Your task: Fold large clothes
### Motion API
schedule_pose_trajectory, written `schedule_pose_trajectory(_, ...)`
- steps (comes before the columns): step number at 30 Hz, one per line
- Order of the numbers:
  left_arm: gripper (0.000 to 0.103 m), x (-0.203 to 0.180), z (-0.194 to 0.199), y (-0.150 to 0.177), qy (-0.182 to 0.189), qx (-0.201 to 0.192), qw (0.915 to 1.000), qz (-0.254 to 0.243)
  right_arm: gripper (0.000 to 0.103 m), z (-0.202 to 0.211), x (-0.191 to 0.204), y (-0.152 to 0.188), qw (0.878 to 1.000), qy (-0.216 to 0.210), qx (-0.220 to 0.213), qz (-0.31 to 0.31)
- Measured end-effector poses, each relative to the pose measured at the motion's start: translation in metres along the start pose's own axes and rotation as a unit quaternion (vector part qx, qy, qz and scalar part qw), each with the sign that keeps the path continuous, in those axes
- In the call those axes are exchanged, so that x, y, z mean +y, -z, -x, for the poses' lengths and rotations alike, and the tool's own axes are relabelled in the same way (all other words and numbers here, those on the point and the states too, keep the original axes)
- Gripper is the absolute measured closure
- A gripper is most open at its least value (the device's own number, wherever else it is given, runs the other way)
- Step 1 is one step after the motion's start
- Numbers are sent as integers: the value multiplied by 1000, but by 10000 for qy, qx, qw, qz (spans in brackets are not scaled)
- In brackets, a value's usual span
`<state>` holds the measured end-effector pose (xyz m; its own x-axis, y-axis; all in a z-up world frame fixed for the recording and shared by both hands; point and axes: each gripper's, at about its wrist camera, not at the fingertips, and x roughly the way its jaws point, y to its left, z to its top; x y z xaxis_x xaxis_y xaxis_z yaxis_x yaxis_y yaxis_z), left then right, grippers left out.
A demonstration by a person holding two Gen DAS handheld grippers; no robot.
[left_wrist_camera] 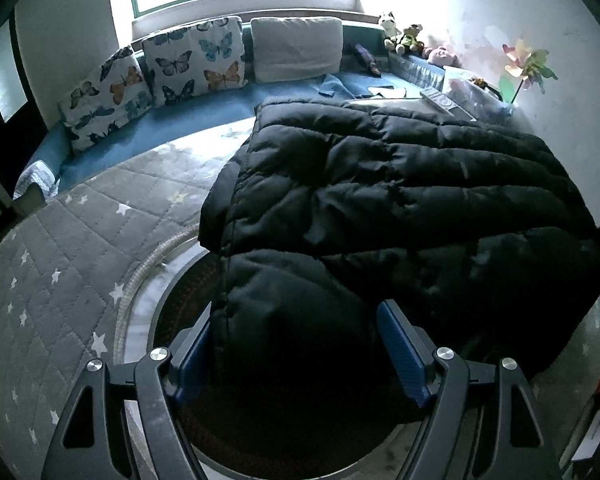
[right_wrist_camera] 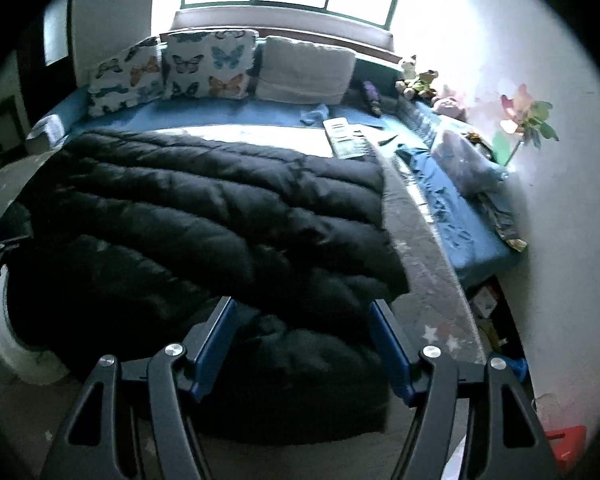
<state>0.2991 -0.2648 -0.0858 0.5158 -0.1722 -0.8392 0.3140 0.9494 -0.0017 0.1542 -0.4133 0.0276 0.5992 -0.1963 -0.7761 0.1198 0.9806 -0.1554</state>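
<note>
Black puffer coat lies across the bed, its near end hanging over the edge. Left tool and right tool, both wide, should pinch matching hem corners evenly.

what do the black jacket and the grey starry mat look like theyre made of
Jacket: looks like a padded synthetic shell, maybe nylon, with a slight sheen on puffy stitched channels. Mat: looks like quilted fabric, matte grey, with diamond stitching and white printed stars.

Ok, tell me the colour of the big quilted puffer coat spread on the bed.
Black. The big quilted puffer coat shows best in the left wrist view.
</note>
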Motion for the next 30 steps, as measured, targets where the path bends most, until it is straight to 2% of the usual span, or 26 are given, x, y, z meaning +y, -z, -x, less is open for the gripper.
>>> schedule_pose_trajectory(7, 20, -4, 8, 3, 17, -86, 9999, 50, 29, -7, 19, -4, 9998, -172, 119, 41)
schedule_pose_trajectory(9, 20, -5, 10, 4, 29, -99, 9999, 57, 29, -20, 23, -9, 9983, -462, 359, -53)
schedule_pose_trajectory(13, 20, -3, 16, 4, 58, -123, 9998, 110, 29, -50, 33, -8, 9961, -361, 807, 58)
schedule_pose_trajectory(20, 20, -16, 44, 16, -207, -444, 9988, -62, 29, -15, 32, 5, 9978, -425, 506, -23)
schedule_pose_trajectory(22, 20, -21, 55, 21, -126, -515, 9986, -56, 29, 3, 37, 11, 9988, -351, 333, 56)
schedule_pose_trajectory(30, 20, -37, 98, 51, 209, -599, 9980, 41, 29, 46, 58, 31, 9985, -511, -83, -170)
